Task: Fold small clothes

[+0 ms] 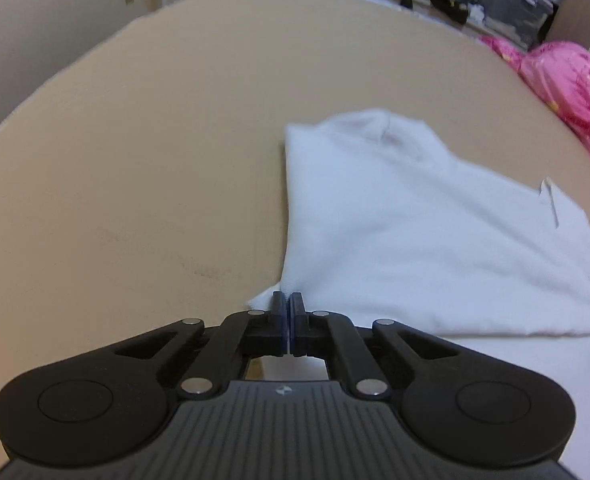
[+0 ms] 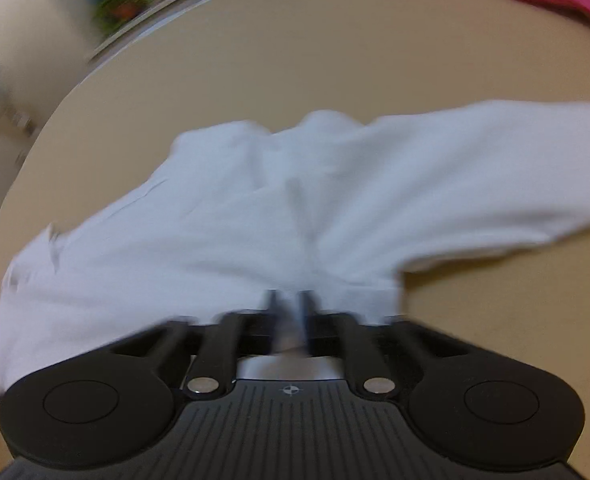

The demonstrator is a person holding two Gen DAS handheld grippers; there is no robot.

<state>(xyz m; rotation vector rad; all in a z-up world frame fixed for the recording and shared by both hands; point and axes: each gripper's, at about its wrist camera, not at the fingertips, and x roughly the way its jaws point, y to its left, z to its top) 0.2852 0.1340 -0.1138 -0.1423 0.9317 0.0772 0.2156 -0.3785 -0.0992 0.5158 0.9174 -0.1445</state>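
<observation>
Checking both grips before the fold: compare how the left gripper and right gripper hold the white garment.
The left gripper pinches a corner of the white garment; the right gripper clamps mid-edge, with cloth on both sides. The left view is sharp; the right is motion-blurred. Both are shut on it, over the tan table.

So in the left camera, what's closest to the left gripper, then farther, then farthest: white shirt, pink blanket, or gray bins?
1. white shirt: its corner sits right at the left gripper jaws.
2. pink blanket: far right.
3. gray storage bins: top right, behind the table.
</observation>
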